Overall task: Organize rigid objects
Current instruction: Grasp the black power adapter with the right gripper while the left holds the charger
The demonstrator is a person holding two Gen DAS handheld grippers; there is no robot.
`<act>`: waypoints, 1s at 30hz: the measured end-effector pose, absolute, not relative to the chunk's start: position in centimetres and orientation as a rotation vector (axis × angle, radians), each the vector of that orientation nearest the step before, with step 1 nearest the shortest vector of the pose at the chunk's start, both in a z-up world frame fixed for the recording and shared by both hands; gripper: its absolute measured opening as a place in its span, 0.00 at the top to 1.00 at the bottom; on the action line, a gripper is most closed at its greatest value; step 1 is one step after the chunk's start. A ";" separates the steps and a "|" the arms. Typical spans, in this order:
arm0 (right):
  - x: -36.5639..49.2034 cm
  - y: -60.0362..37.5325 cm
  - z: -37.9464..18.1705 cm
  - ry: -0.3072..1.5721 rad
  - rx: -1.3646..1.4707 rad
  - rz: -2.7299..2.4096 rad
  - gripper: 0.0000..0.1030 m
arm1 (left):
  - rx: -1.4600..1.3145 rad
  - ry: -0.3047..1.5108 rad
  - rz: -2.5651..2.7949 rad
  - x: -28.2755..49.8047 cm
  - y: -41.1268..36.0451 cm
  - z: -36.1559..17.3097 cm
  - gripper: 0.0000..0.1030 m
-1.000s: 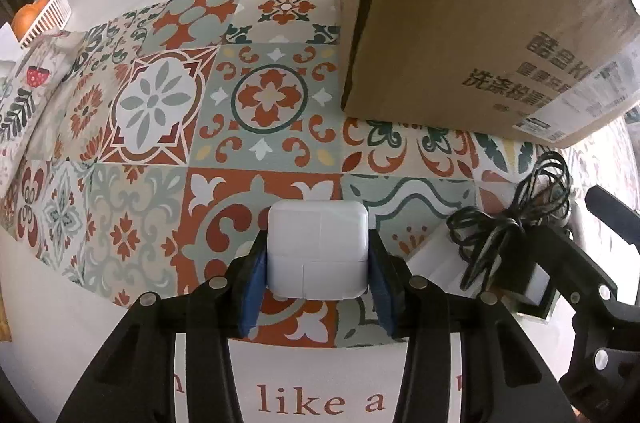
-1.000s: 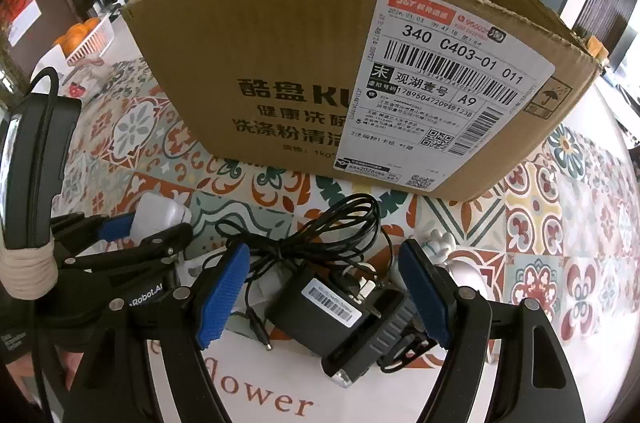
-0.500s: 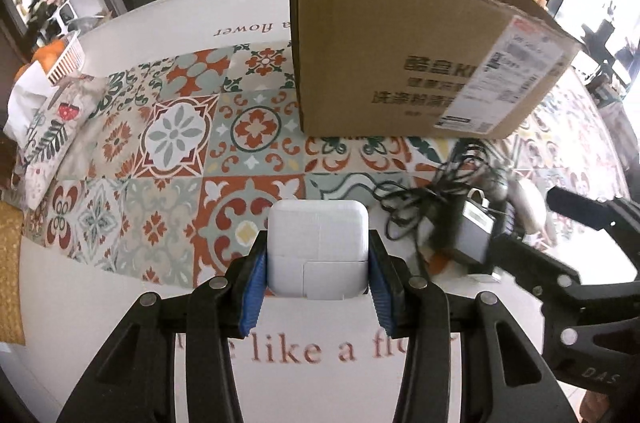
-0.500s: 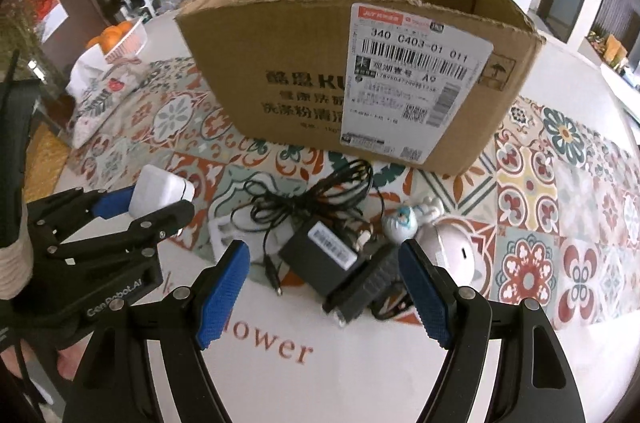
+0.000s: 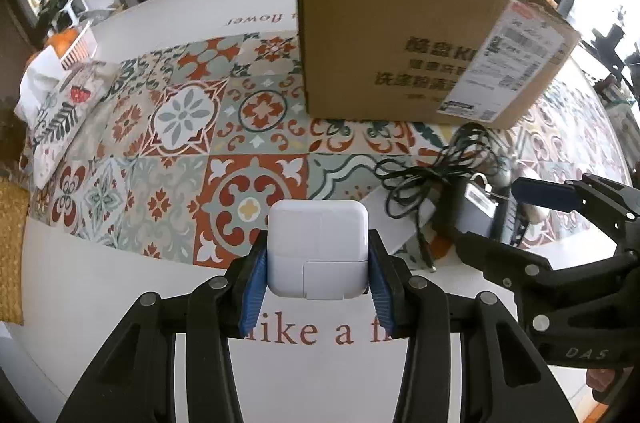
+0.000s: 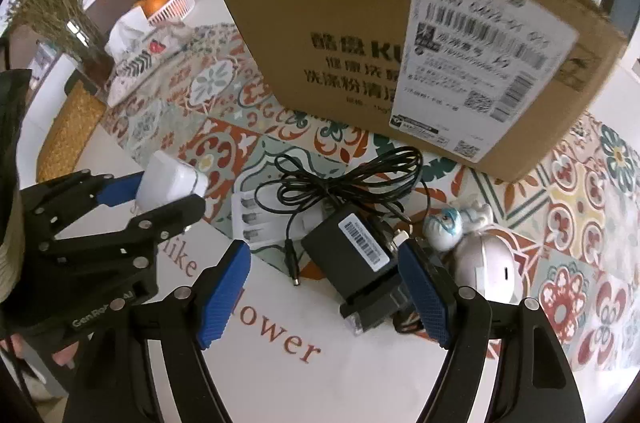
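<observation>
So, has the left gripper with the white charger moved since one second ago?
Yes. The left gripper, shut on the white charger, has risen and drawn back from the cardboard box, which now looks smaller and shows its top edge.

My left gripper now sits higher and farther back from the cardboard box than a second ago: its whole open top edge and the far end of the table show, where before the box filled the upper right corner. The white charger rises with it, clear of the tiled cloth. My right gripper now looks rolled, so the box leans and the black power adapter sits nearer its right pad.
</observation>
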State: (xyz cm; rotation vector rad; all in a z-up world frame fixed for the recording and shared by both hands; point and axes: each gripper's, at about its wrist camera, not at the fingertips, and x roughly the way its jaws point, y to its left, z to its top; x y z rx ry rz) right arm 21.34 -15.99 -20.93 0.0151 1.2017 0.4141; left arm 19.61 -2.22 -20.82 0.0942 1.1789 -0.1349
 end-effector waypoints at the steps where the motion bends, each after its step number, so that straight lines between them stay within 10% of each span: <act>1: 21.6 -15.9 -21.2 1.213 0.018 0.431 0.26 | 0.093 1.182 -0.133 19.7 -2.2 -20.9 0.56; 30: 20.4 -18.1 -21.2 1.226 0.004 0.384 0.28 | 0.076 1.181 -0.177 18.3 -4.0 -21.1 0.56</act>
